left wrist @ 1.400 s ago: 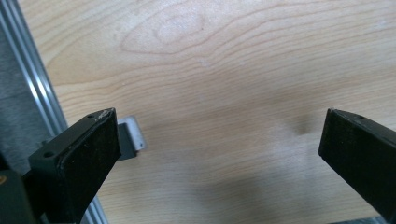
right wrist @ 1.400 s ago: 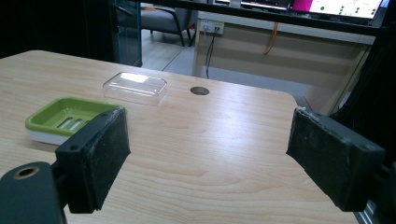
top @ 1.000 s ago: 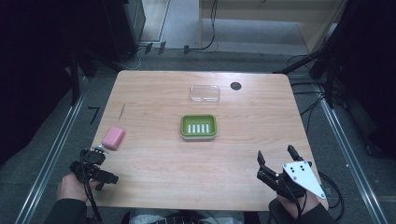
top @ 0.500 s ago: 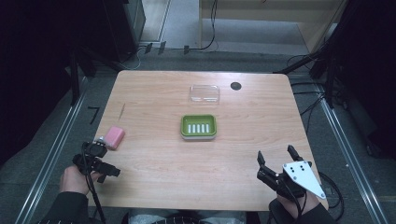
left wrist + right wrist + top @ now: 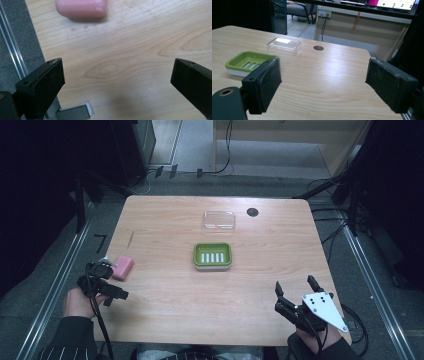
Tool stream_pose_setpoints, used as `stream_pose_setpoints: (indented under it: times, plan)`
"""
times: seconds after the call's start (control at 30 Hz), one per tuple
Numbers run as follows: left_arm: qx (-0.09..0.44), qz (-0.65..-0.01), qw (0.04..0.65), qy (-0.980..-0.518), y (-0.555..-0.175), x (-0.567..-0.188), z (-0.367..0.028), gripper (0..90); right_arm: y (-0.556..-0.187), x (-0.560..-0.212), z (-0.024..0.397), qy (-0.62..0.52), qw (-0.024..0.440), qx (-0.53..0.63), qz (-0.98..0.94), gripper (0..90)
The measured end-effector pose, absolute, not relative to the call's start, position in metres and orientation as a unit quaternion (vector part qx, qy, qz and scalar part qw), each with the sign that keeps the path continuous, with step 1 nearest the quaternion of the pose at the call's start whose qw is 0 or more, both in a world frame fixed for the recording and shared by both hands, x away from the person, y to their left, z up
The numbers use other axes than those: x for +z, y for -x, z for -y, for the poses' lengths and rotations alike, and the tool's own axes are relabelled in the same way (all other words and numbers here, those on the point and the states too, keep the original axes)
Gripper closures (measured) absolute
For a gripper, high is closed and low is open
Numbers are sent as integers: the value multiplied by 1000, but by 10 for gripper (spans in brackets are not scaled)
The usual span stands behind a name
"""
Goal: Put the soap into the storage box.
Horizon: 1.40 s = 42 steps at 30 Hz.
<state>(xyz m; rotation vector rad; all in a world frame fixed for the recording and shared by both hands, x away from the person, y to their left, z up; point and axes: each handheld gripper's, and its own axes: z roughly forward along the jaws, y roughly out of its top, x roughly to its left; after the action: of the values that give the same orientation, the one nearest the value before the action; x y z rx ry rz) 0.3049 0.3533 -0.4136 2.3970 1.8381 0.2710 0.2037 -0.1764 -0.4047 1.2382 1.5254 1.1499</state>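
Both grippers' fingers spread: left gripper (image 5: 111, 279) nears pink soap (image 5: 122, 267); green soap dish (image 5: 213, 255) sits empty.

The person's left hand (image 5: 77, 301) holds the left gripper (image 5: 102, 279) low at the near left corner, its cable trailing back over a dark striped sleeve (image 5: 67, 346). Its jaws stand wide apart and hold nothing. The right hand (image 5: 316, 336) holds the right gripper (image 5: 295, 291) at the near right edge, grey three-cornered plate on top. Its jaws are also spread wide, nothing between them, pointing away from the person.
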Motion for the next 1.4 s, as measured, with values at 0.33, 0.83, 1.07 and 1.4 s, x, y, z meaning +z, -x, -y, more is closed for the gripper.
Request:
stream_pose_setpoints:
  times: [0.33, 0.83, 1.07, 1.4]
  plan:
    - [83, -606, 64, -788, -325, -413, -357, 0, -203, -405, 177, -493, 420, 459, -608, 127]
    - [80, -608, 70, -787, -353, -415, -360, 0, -204, -405, 177, -494, 420, 458, -608, 127]
    - [76, -606, 66, -789, -366, -421, -360, 0, -203, -405, 177, -494, 420, 458, -608, 127]
    - [77, -605, 60, -790, -385, -428, -356, 0, -203, -405, 176, -493, 421, 457, -609, 127]
